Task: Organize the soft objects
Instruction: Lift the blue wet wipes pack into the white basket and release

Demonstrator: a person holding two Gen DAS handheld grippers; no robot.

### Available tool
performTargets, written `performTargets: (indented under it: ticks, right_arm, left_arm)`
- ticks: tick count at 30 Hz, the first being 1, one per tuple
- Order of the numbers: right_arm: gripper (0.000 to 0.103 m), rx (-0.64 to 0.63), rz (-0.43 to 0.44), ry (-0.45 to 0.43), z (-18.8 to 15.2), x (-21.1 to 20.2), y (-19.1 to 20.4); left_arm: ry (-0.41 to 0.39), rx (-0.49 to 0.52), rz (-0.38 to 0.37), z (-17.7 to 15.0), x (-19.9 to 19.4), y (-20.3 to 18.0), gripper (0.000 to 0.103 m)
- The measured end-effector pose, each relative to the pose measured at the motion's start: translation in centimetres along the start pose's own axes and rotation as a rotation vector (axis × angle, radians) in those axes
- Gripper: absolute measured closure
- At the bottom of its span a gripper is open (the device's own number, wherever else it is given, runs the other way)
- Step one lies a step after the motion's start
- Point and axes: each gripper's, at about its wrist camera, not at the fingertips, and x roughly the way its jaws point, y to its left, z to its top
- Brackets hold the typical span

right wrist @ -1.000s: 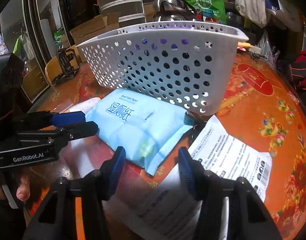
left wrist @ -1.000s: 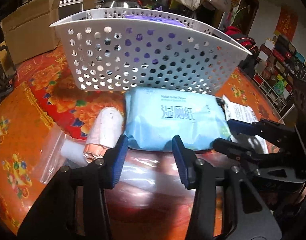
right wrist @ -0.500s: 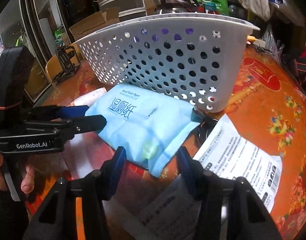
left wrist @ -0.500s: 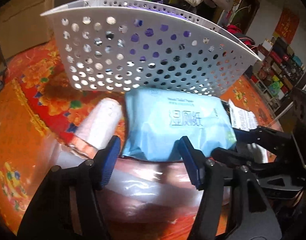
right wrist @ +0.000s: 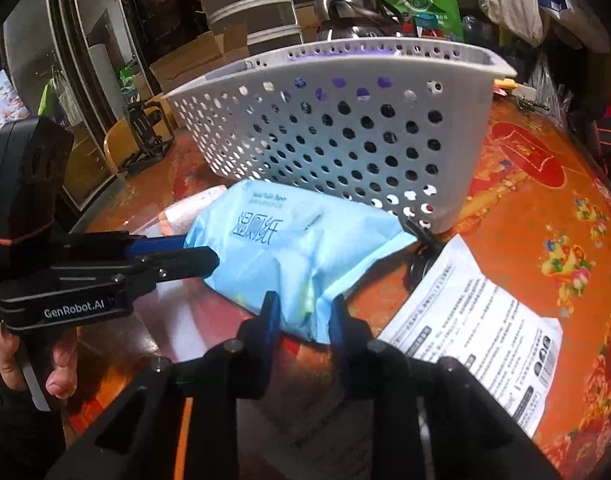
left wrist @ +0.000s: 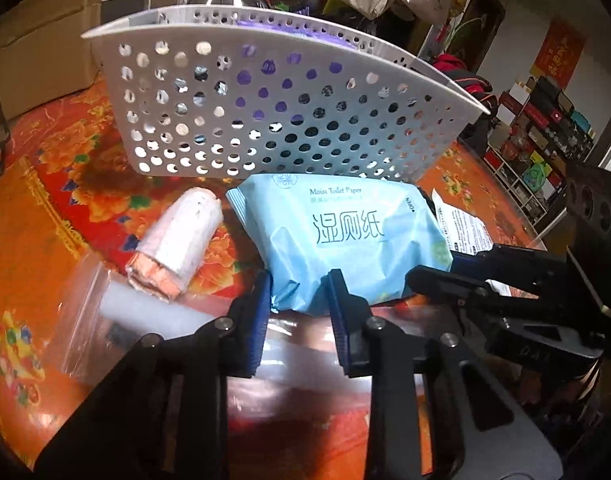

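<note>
A light blue pack of moist toilet paper lies in front of a white perforated basket. My left gripper is shut on the pack's near left end. My right gripper is shut on its near right end; the pack looks raised at its near edge. A rolled white and pink cloth lies left of the pack. Something purple shows inside the basket.
A clear plastic bag lies on the red flowered table at the front left. A printed white packet lies to the right. A cardboard box, a metal kettle and clutter stand behind the basket.
Both grippers moved forward onto the blue pack and closed on its near edge, one at each end. The pack's near edge has lifted and crumpled.
</note>
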Motion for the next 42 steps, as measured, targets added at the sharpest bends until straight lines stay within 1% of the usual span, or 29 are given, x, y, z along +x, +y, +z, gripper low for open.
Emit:
performTargets:
  ticks: [3,6,9,12,15,17,20,23,28,30,35,38,42]
  right_arm:
    - [0.081,-0.009,0.010,-0.020,-0.1,-0.8,0.4]
    - [0.081,-0.015,0.015,-0.050,0.0,-2.0,0.9]
    - [0.081,-0.042,0.009,-0.102,0.3,-4.0,2.0]
    - [0.081,-0.072,0.005,-0.165,0.9,-6.5,3.0]
    - [0.081,-0.100,0.011,-0.219,2.0,-8.9,3.8]
    - [0.081,-0.110,0.023,-0.255,3.3,-10.5,3.8]
    - [0.081,-0.124,0.020,-0.294,5.4,-12.3,3.8]
    - [0.081,-0.139,-0.004,-0.328,7.8,-13.4,3.5]
    - [0.081,-0.122,-0.027,-0.354,12.0,-13.2,1.5]
    - [0.081,-0.115,-0.031,-0.348,13.7,-12.4,0.5]
    - [0.081,-0.120,-0.038,-0.329,16.6,-9.5,-1.6]
    - [0.081,-0.118,-0.044,-0.315,17.4,-7.3,-2.7]
    - [0.081,-0.097,-0.046,-0.248,17.3,-3.8,-3.8]
  left_arm:
    - [-0.031,-0.004,0.009,-0.4,-1.3,-0.2,0.078]
    - [-0.080,-0.004,0.015,-0.7,-3.3,-0.9,0.078]
    - [-0.126,-0.011,0.007,-0.7,-5.8,-1.6,0.078]
    - [-0.186,-0.006,0.007,0.1,-8.9,-2.7,0.078]
    - [-0.252,0.011,0.016,1.5,-11.6,-4.1,0.078]
    - [-0.286,0.030,0.023,2.8,-13.2,-4.9,0.078]
    - [-0.319,0.063,0.031,5.1,-14.9,-5.9,0.078]
    - [-0.348,0.099,0.053,8.1,-15.8,-6.9,0.078]
    - [-0.356,0.129,0.072,13.2,-15.0,-8.0,0.078]
    - [-0.346,0.134,0.081,15.4,-13.6,-8.0,0.078]
    - [-0.315,0.117,0.100,19.2,-9.8,-6.7,0.078]
    - [-0.275,0.108,0.108,20.2,-6.7,-5.3,0.078]
    - [-0.223,0.104,0.141,19.6,-3.0,-4.0,0.078]
